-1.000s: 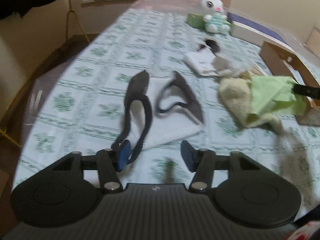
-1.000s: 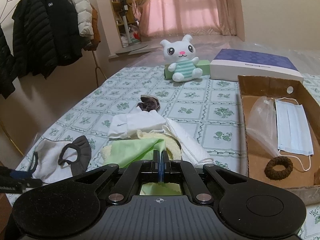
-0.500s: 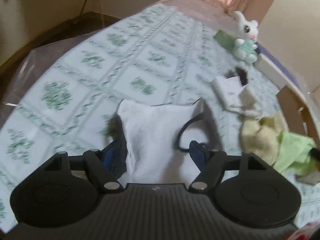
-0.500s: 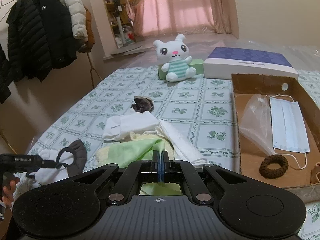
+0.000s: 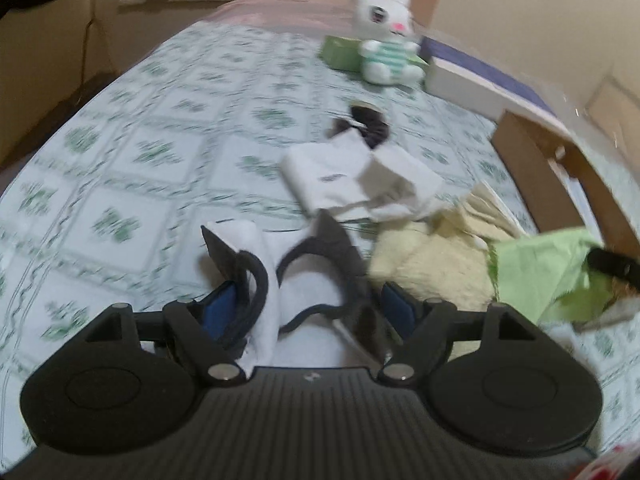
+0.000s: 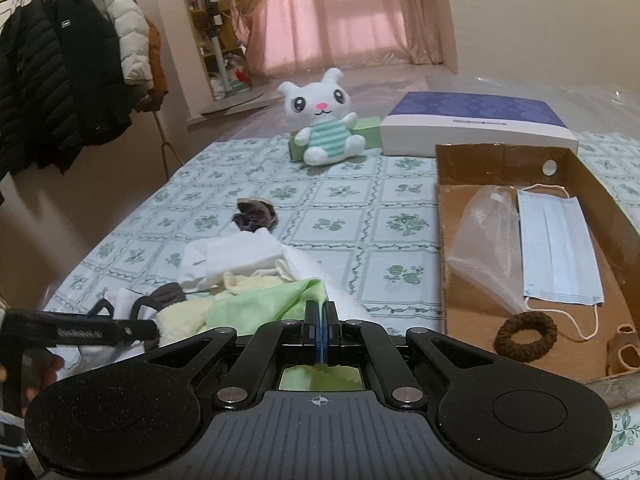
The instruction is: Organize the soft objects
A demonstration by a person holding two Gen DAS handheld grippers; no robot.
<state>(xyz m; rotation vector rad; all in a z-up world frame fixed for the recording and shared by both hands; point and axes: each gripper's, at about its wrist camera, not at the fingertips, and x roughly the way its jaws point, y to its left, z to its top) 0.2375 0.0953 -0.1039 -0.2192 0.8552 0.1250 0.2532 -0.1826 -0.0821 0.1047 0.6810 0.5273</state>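
Left gripper [image 5: 308, 308]: jaws opening, wide apart, grey-and-white mask [image 5: 296, 280] lying between them, pads not pressing it.
Right gripper [image 6: 321, 330]: jaws closed, pinching green cloth [image 6: 260, 304].
Mask: on the surface, just beside yellow towel [image 5: 432, 264].
Pile: white cloth [image 5: 352, 176] behind towel.
Box [image 6: 452, 240]: right of pile, holds blue mask [image 6: 556, 248].

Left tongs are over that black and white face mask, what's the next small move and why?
Probably close the left tongs on the face mask. Their jaws are opening with the mask bunched between them but not pinched, while the right tongs are shut on the green cloth.
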